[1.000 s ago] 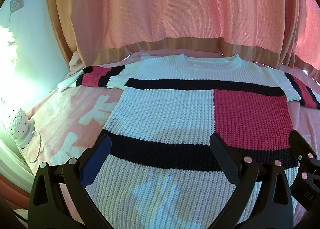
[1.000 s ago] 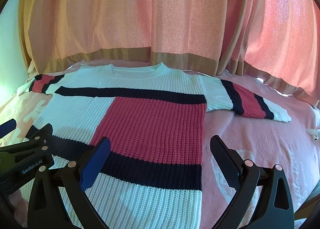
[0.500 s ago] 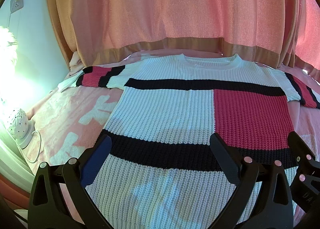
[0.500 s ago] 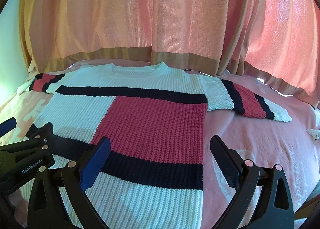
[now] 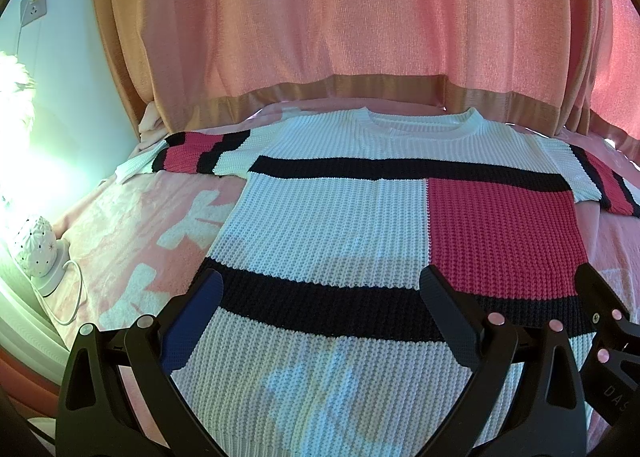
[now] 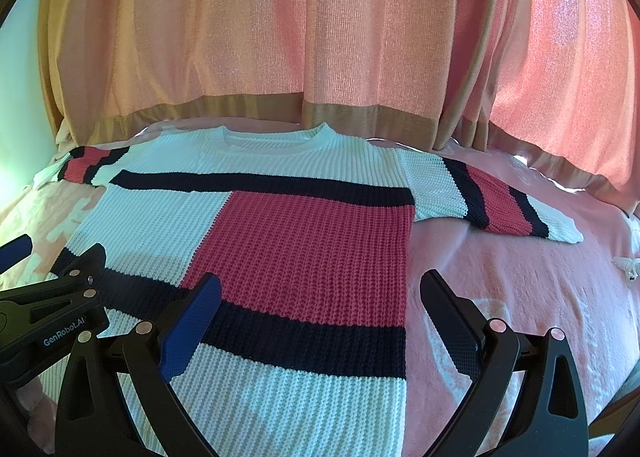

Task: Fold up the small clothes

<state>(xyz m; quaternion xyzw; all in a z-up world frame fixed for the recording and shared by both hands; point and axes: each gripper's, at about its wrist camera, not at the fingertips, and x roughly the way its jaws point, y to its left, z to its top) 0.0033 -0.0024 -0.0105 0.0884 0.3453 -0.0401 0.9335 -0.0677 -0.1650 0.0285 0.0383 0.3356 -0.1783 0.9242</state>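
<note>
A knit sweater in white, black and pink-red blocks lies flat on a pink bed, neck toward the curtains, both short sleeves spread out; it also shows in the right wrist view. My left gripper is open and empty above the sweater's lower left part. My right gripper is open and empty above the sweater's lower right edge. Each gripper shows at the edge of the other's view, the right one and the left one.
Pink curtains hang close behind the bed. A white dotted lamp with a cord stands off the bed's left side. The pink blanket extends right of the sweater. A small white object lies at the far right.
Both grippers have drifted slightly forward over the sweater. The sweater has not moved and both grippers stay open.
</note>
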